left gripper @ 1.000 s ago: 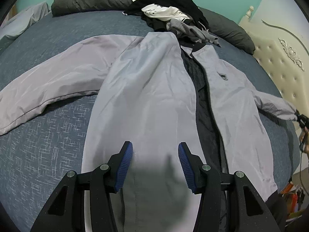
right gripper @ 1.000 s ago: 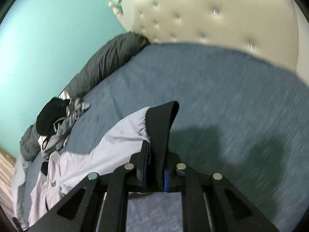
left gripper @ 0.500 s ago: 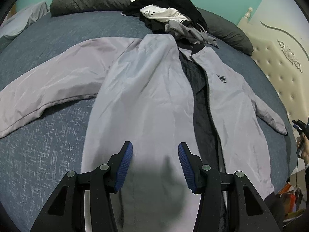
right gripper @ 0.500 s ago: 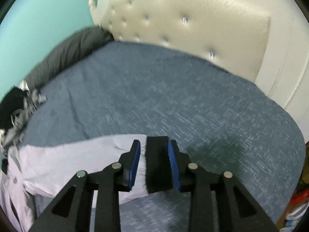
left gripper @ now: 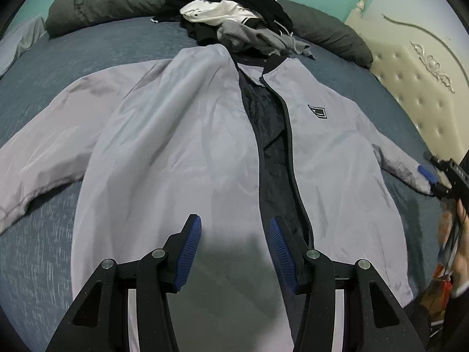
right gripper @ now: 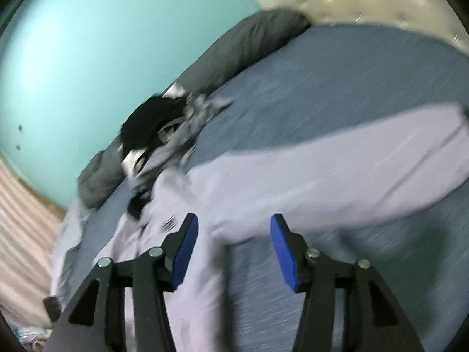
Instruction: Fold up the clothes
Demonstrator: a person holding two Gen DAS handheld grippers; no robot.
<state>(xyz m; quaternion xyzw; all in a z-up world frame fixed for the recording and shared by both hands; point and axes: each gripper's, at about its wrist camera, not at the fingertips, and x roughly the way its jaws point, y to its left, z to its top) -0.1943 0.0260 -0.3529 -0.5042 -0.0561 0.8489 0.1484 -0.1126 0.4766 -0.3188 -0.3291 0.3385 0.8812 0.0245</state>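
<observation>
The left gripper (left gripper: 235, 231) hangs over the lower part of the grey jacket (left gripper: 181, 152), with its blue pads wide apart and nothing between them. The right gripper (right gripper: 234, 231) is also spread wide and holds nothing; under it lies the jacket's right sleeve (right gripper: 337, 176), though this view is blurred. In the left wrist view the right gripper (left gripper: 431, 176) shows at the right edge, just beside the cuff of that sleeve; whether it touches the cuff I cannot tell.

The jacket lies flat and face up on the blue bed cover (left gripper: 38, 252), unzipped, so the dark lining (left gripper: 272, 135) shows in the middle. Both sleeves are stretched out to the sides. Behind the collar is a pile of clothes (left gripper: 234, 20), black, white and grey. Farther away lies a dark grey duvet (left gripper: 96, 3) along the turquoise wall (right gripper: 88, 44), and a cream tufted headboard (left gripper: 416, 82) stands on the right.
</observation>
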